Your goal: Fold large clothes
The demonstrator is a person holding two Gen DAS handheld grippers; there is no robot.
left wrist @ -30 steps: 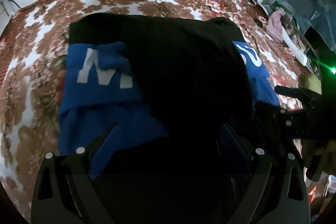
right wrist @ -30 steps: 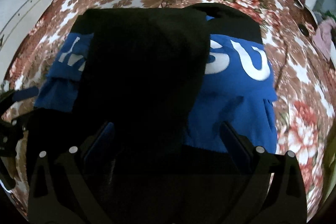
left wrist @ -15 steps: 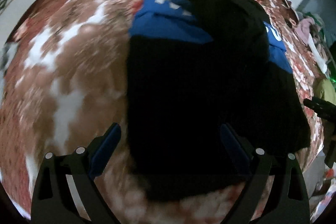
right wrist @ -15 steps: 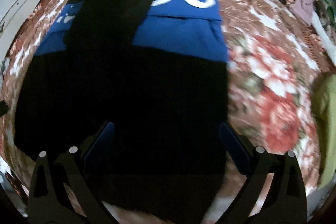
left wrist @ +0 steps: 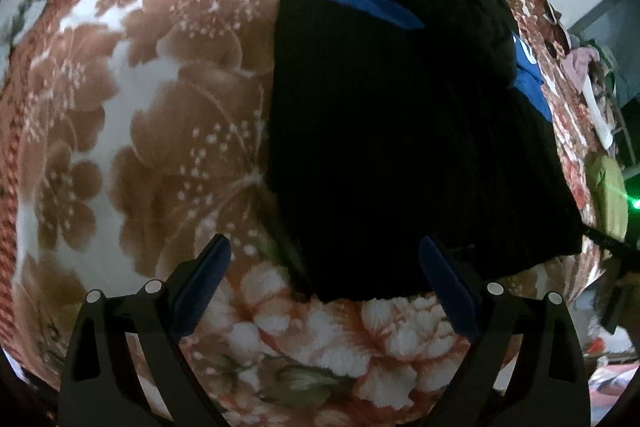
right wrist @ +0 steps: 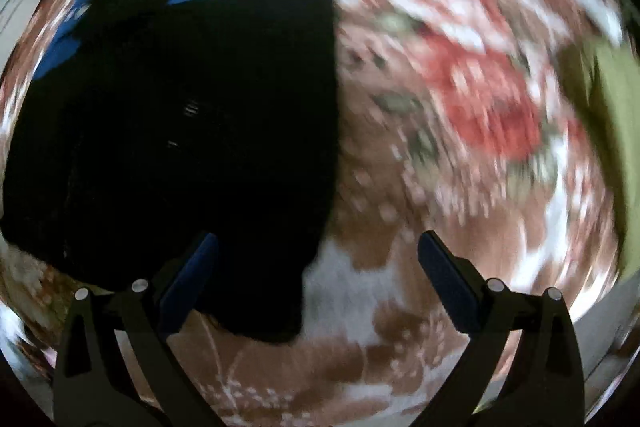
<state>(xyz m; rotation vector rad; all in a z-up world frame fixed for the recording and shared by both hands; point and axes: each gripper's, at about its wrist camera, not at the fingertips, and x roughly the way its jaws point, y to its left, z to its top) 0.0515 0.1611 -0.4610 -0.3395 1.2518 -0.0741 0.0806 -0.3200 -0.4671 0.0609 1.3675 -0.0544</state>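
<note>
A large black and blue garment [left wrist: 400, 115] with white letters lies flat on the floral bedspread [left wrist: 132, 131], its sleeves folded over the middle. My left gripper [left wrist: 324, 267] is open and empty, above the garment's near left hem corner. In the blurred right wrist view the same garment [right wrist: 180, 131] fills the left half. My right gripper [right wrist: 316, 263] is open and empty, over the garment's near right hem corner.
A yellow-green cloth [left wrist: 608, 195] lies at the bed's right edge; it also shows in the right wrist view [right wrist: 612, 115]. Pink and white clothes [left wrist: 584, 67] lie at the far right. A wall stands behind the bed.
Both grippers have pulled back from the garment's middle toward its near hem and spread apart, left going left and right going right. The right view is still in motion.
</note>
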